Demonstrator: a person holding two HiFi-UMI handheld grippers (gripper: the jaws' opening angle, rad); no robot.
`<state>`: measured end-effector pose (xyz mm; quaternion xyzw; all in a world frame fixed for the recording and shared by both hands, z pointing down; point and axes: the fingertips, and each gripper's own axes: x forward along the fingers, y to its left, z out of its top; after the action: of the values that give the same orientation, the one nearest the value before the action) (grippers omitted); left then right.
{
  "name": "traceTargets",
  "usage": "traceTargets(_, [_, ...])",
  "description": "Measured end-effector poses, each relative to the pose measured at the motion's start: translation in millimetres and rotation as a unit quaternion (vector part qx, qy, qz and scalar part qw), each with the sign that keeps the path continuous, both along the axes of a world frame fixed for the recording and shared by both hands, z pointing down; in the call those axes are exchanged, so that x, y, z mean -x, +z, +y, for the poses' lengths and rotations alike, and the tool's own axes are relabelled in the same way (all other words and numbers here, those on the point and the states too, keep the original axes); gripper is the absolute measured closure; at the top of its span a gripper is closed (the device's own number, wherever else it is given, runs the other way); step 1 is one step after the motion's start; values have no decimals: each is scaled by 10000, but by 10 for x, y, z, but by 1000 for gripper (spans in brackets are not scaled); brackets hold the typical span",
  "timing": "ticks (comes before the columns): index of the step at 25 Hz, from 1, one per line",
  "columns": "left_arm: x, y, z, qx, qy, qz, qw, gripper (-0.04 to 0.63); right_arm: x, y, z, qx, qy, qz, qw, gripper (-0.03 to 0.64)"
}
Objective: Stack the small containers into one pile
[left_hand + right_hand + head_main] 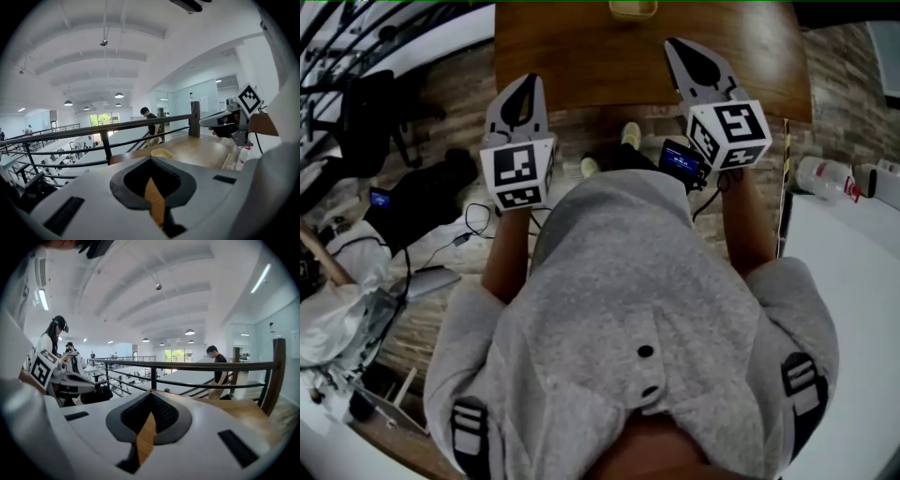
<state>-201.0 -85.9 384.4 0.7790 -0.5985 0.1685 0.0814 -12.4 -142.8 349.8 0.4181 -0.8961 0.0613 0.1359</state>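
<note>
Yellow container (633,9) well beyond left hand-held gripper (530,82)

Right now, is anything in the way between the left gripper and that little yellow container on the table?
Nothing visible. Only bare wooden table lies between the shut left gripper and the yellow container at its far edge.

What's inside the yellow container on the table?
Nothing rises above the rim of the yellow container. Its near wall hides the bottom in the left gripper view; the head view crops it.
</note>
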Motion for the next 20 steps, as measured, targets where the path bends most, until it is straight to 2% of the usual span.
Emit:
traceTargets(2, [-71, -121, 110, -191, 121, 2, 9997, 581, -80, -159, 197, -112, 206, -281, 9993, 601])
traceTargets(5, [-105, -200, 270, -389, 241, 8, 9990, 581, -100, -221, 436, -212, 338, -360, 9986, 603])
traceTargets(20, [118, -242, 731, -489, 226, 25, 9985, 581, 109, -140, 899, -218, 364, -263, 9988, 603])
